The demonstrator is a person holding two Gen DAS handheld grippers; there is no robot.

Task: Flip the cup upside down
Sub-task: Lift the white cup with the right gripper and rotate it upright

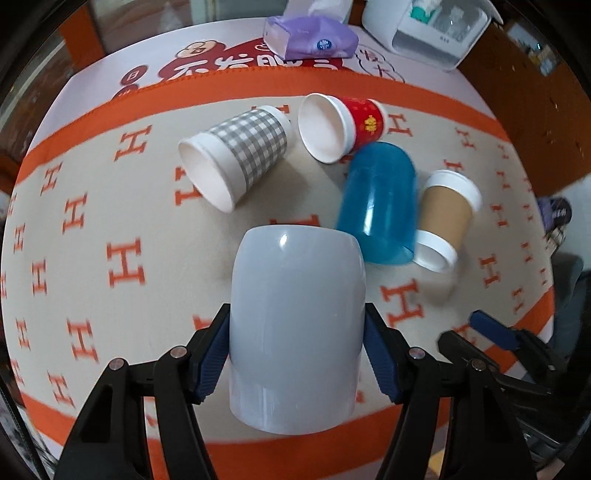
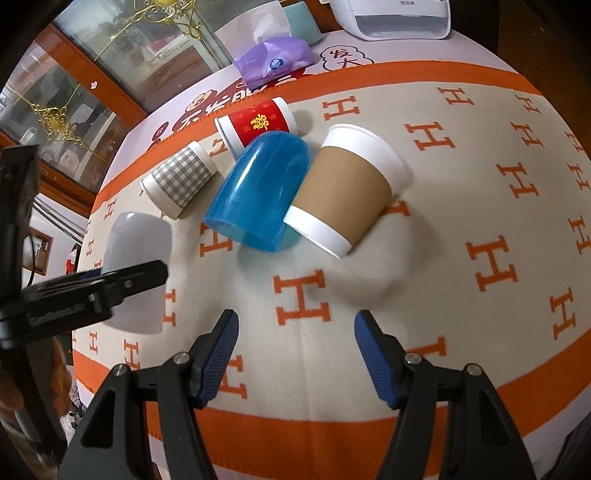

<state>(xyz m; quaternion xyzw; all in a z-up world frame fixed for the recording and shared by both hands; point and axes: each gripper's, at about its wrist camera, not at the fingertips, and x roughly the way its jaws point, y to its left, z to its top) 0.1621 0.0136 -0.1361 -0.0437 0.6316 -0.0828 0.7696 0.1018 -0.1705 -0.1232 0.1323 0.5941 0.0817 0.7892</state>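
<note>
A pale grey cup [image 1: 295,325] is clamped between the blue pads of my left gripper [image 1: 297,332], its closed base pointing away and its rim toward the camera. The right wrist view shows the same grey cup [image 2: 138,258] at the left, held above the cloth by the left gripper [image 2: 110,288]. My right gripper [image 2: 295,354] hangs open over bare cloth with nothing between its fingers. One of its fingers [image 1: 491,328] shows at the lower right of the left wrist view.
Several cups lie on their sides on the orange-and-beige H-pattern cloth [image 2: 480,258]: a grey checked cup [image 1: 240,155], a red cup [image 1: 343,125], a blue translucent cup [image 1: 376,206] and a brown paper cup [image 1: 447,218]. A purple tissue pack [image 1: 310,37] and a white appliance [image 1: 424,29] stand at the back.
</note>
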